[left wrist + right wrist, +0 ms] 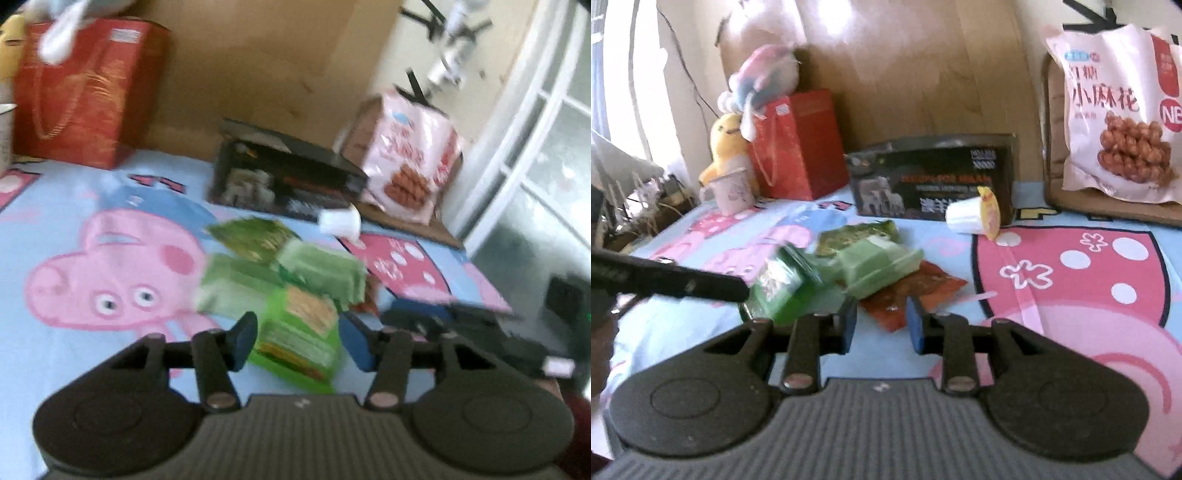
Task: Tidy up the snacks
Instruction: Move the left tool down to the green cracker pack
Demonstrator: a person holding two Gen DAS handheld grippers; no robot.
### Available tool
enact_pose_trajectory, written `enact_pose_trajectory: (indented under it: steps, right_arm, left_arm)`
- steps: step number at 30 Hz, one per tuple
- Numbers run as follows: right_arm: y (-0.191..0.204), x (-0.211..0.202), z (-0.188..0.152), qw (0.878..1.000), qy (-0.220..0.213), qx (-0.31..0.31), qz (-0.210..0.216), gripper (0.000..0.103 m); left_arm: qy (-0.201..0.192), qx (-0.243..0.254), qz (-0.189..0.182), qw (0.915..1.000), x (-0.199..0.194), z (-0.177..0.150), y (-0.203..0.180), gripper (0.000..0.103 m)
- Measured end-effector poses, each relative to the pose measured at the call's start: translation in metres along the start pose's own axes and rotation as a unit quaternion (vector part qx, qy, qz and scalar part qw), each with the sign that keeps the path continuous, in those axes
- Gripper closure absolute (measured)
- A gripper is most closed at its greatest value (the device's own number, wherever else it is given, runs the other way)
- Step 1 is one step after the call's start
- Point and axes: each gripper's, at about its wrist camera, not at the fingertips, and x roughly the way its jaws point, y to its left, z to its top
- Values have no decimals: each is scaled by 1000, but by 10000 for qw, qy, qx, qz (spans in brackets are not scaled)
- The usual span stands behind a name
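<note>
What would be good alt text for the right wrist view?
The open right tool hovers just short of a pile of green snack packets and an orange packet on a cartoon bedsheet. Behind lie a tipped jelly cup and a black box.

Bare sheet (1071, 236) lies right of the snack pile (871, 266); behind the pile stand a black box (934, 177), tipped cup (971, 216) and red bag (801, 144)

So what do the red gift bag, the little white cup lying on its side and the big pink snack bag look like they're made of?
Red gift bag: probably coated paper, stiff creased sides, cord handles.
White cup: likely thin plastic, translucent ribbed wall, yellow peel lid.
Pink snack bag: glossy plastic film, crinkled with highlights.
</note>
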Motion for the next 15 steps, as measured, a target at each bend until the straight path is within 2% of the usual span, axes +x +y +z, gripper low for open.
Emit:
enact_pose_trajectory:
  steps: [2, 3, 8, 9, 10, 11, 12, 15]
  right_arm:
    - [10, 1, -2, 9995, 116, -188, 238, 58]
    - [17, 3, -3, 9987, 193, -357, 302, 55]
    - [47, 17, -8, 9926, 356, -1083, 422, 50]
    - [51, 20, -8, 9912, 407, -1189, 420, 41]
    - [53, 22, -9, 9897, 463, -1284, 420, 28]
    - [55, 25, -8, 9881, 487, -1405, 407, 23]
    - [58, 26, -9, 9862, 483, -1531, 404, 19]
    - [62, 36, -7, 9792, 528, -1919, 404, 18]
  left_arm:
    - [-105, -185, -49, 9998, -6, 7, 9, 38]
    - [-139, -244, -75, 9996, -7, 11, 11, 37]
    - [33, -281, -197, 9994, 3, 12, 7, 36]
    - [83, -260, -217, 9994, 5, 8, 4, 36]
    - [114, -240, -221, 9994, 5, 4, 3, 36]
    - [147, -232, -210, 9994, 5, 0, 2, 36]
    - [164, -242, -209, 9994, 3, -3, 3, 36]
    - [276, -340, -237, 9988, 6, -10, 5, 33]
